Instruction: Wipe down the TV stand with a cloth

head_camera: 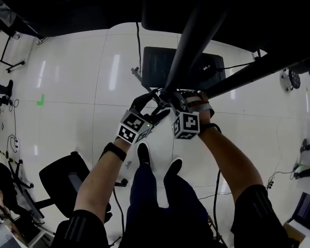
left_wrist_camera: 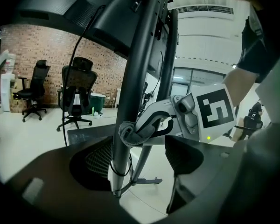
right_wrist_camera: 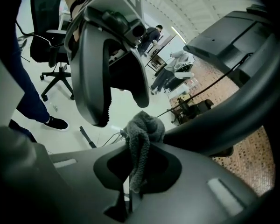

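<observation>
Right tongs (right_wrist_camera: 130,171): pressed together on the cloth, which hangs down through the gap between my jaws.
Cloth (right_wrist_camera: 142,134): grey, knitted, bunched into a wad at my right tips and lying against the pole of the TV stand.
Pole (left_wrist_camera: 137,78): dark and slanted, rising from the base to the screen overhead. In the left gripper view the wad sits on its right side, about mid-height.
Left tongs (left_wrist_camera: 140,160): spread, pinching nothing. The lower pole stands in the gap, close by the left jaw. I cannot tell whether that jaw touches it.
Tongs together: in the head view both point away from me at the pole, left (head_camera: 147,105) just beside right (head_camera: 176,101), with the marker cubes nearest me.
Base (head_camera: 155,66): a dark flat plate on the white floor (head_camera: 72,76), beyond the tongs, with a cable running from it.
Screen (right_wrist_camera: 228,31): I see its dark back, mounted at the top of the stand.
My feet: dark shoes on the floor, right under the tongs.
Chair (head_camera: 62,177): black office chair, by my left arm.
</observation>
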